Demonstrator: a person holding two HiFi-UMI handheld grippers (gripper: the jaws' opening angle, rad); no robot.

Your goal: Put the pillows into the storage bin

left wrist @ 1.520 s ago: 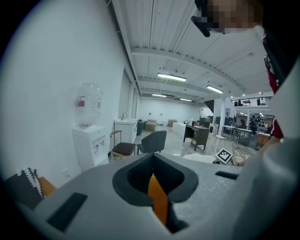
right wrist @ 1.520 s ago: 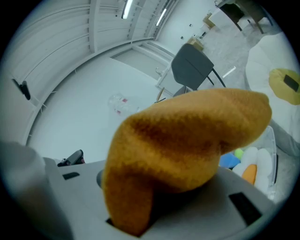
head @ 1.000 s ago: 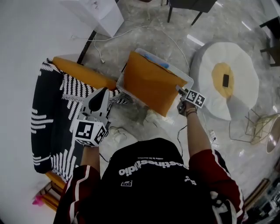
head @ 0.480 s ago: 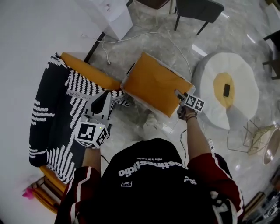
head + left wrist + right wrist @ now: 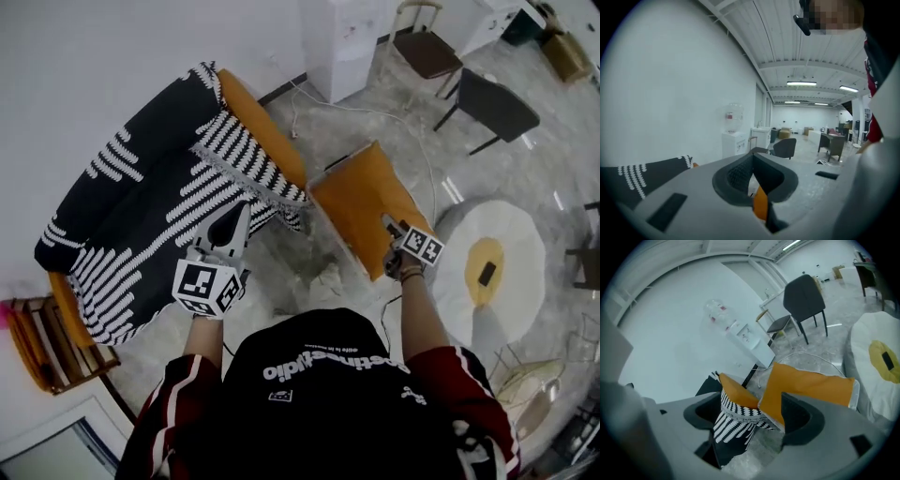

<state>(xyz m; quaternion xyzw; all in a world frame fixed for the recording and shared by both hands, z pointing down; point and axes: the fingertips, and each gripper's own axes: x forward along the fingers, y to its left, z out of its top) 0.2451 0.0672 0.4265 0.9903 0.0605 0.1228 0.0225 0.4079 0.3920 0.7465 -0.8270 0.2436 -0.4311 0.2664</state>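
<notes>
Holding my right gripper point(image 5: 387, 223), jaws apart and empty, beside the orange pillow point(image 5: 361, 202) that already lies on the storage bin point(image 5: 854, 391) at one o'clock, I aim my left gripper point(image 5: 240, 210), jaws together and empty, toward eleven o'clock, where another orange cushion point(image 5: 267, 141) seems left.

Bright, even indoor light falls from ceiling strip lamps point(image 5: 801, 83). The polished floor point(image 5: 534, 178) shows pale glare streaks. Every view bulges at the edges; both gripper views darken at the corners and look slightly soft.
</notes>
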